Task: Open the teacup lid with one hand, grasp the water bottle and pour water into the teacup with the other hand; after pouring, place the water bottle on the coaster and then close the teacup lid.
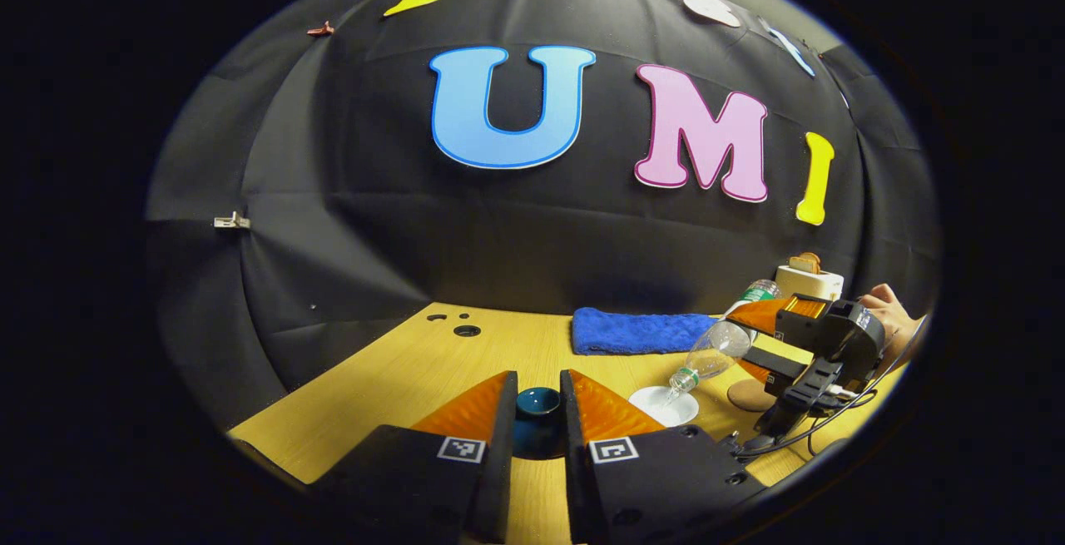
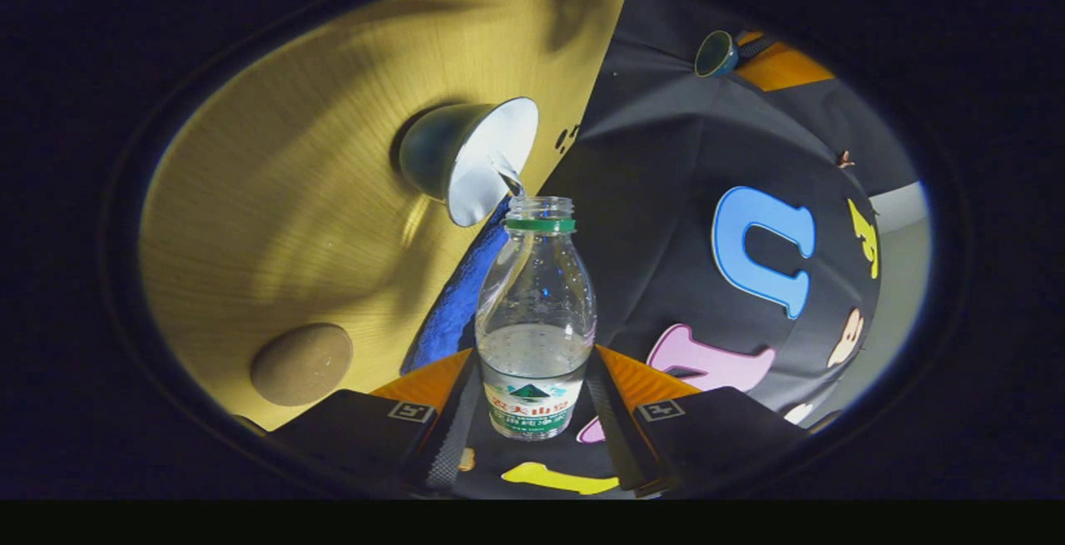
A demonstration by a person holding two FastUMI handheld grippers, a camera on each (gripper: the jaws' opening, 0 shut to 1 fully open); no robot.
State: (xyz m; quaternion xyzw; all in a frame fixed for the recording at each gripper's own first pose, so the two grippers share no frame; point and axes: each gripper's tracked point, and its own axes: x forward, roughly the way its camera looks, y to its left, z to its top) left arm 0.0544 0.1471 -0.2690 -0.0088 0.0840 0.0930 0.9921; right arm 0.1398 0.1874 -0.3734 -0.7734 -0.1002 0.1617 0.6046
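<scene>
My left gripper (image 1: pixel 537 379) is shut on the dark teal teacup lid (image 1: pixel 537 413) and holds it above the wooden table (image 1: pixel 399 379). The right gripper view shows that lid (image 2: pixel 715 52) far off, raised in the air. My right gripper (image 2: pixel 537 355) is shut on the clear water bottle (image 2: pixel 537 279), uncapped and tilted mouth-down. A thin stream runs from its mouth into the teacup (image 2: pixel 478 158), which is white inside. In the left gripper view, the tilted bottle (image 1: pixel 707 354) hangs over the cup (image 1: pixel 663 406), gripped by the right gripper (image 1: pixel 749 337). The round cork coaster (image 2: pixel 301 364) lies bare beside the cup.
A folded blue towel (image 1: pixel 641 331) lies at the back of the table. A cream toaster-like appliance (image 1: pixel 809 279) stands at the back right. A hand (image 1: pixel 890 312) holds the right gripper, its cable trailing over the table. The coaster (image 1: pixel 747 396) sits right of the cup.
</scene>
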